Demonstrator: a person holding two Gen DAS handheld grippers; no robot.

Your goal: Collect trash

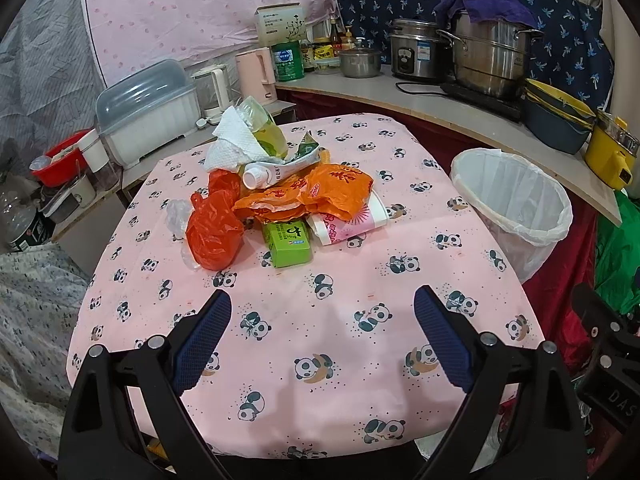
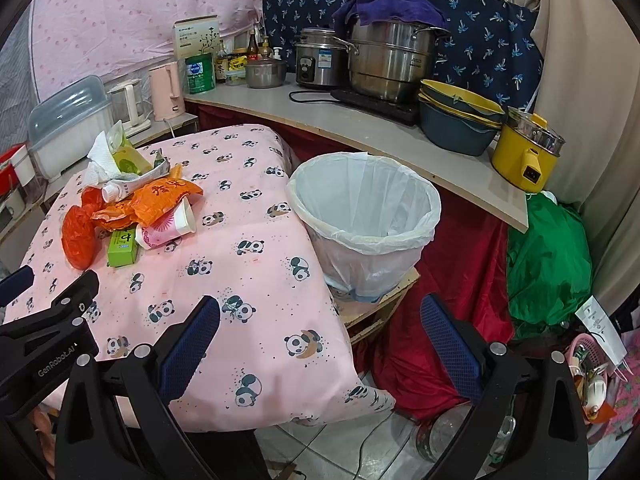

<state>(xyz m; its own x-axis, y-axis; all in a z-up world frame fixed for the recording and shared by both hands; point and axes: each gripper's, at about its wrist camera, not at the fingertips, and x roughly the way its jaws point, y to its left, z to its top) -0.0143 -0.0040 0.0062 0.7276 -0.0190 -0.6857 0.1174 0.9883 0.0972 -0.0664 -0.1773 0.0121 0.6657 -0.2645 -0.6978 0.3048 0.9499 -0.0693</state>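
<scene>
The left gripper [image 1: 322, 304] hangs above the near part of the table [image 1: 320, 360] with its blue-padded jaws spread wide and nothing between them; the right gripper [image 2: 320, 314] stands just as wide and just as bare, poised over the table's [image 2: 256, 304] near right corner, its right finger over the floor beside the cloth's edge.

The trash lies in one heap on the far left part of the table, well apart from both grippers; nearest the grippers in that heap is a green carton [image 1: 287, 241], lying flat, with a red plastic bag [image 1: 214, 232] touching its left side and a pink paper cup [image 1: 352, 222] on its side just to its right, mouth turned toward the bin; an orange plastic bag [image 1: 316, 194] sprawls over the carton's and the cup's far ends; beyond it a squeezed white tube [image 1: 280, 170] lies with its cap to the left; behind the tube a crumpled paper towel [image 1: 236, 142] leans against a yellowish clear bottle [image 1: 268, 128]; a scrap of clear plastic [image 1: 176, 216] peeks out left of the red bag.

The trash bin [image 2: 364, 220], lined with a white bag, stands just beside the table's right edge on a low wooden stand [image 2: 380, 304], lower than the tabletop; its inside looks nearly empty.
</scene>
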